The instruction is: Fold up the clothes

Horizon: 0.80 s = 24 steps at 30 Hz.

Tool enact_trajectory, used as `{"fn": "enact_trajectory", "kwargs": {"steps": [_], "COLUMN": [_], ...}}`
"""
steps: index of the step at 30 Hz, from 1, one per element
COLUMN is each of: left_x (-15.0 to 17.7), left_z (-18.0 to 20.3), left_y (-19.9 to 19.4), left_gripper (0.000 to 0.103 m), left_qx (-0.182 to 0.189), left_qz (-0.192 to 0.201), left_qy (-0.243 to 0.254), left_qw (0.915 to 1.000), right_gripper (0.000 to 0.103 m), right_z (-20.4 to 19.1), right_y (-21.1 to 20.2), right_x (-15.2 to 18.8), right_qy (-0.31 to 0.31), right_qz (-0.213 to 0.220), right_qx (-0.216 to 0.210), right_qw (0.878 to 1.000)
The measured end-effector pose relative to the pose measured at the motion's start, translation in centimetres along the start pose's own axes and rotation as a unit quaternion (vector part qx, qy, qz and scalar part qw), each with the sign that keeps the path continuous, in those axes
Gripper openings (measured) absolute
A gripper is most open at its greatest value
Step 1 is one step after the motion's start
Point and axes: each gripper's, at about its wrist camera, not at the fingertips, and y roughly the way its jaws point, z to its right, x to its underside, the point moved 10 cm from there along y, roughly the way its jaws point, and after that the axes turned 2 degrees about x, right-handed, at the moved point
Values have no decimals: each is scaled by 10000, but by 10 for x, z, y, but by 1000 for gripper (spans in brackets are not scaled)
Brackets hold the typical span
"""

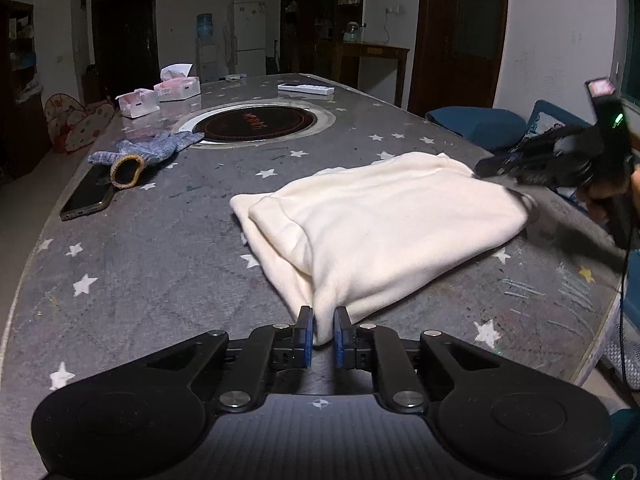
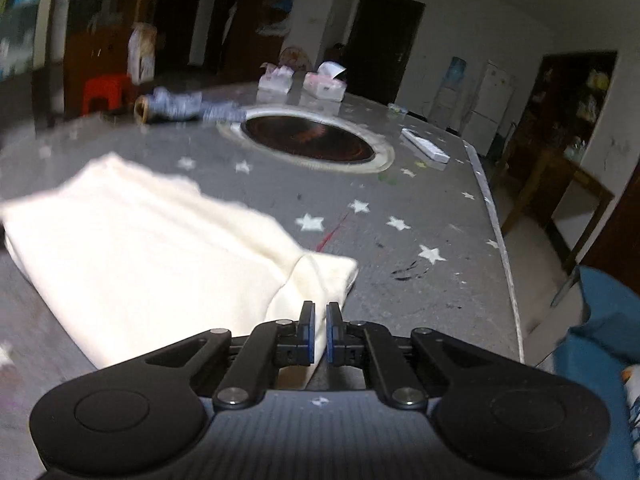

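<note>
Cream cloth lies ahead of both grippers, long axis running between them; left gripper and right gripper each pinch a near corner.

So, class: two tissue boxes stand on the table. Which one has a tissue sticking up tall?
The farther tissue box, beside the round cooktop: a tall white tissue rises from it. The nearer tissue box shows only a low tuft.

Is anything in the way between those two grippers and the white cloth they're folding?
Nothing visible. The left gripper and the right gripper each already pinch a corner of the cream cloth. The glove and phone lie apart from it on the table.
</note>
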Motion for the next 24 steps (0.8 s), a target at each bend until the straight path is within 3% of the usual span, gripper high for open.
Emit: {"fn": "enact_trajectory", "kwargs": {"steps": [7, 16, 20, 24], "left_x": [-23, -53, -55, -43], "left_z": [2, 20, 30, 25], "left_y": [-14, -7, 19, 44], "left_gripper": [15, 27, 28, 28], "left_qx": [55, 406, 602, 574], "left_qz": [307, 631, 543, 255], "left_qy": [-56, -272, -402, -641], "left_qw": [9995, 9968, 9959, 9960], "right_gripper": [4, 10, 12, 13], "right_z": [-15, -36, -34, -33], "right_y": [-33, -17, -13, -12], "right_x": [-8, 8, 16, 18], "right_qy": [438, 666, 849, 832], "right_qz": [150, 41, 49, 37], "right_qx": [-692, -941, -967, -951], "right_qw": [9965, 9933, 9917, 9920]}}
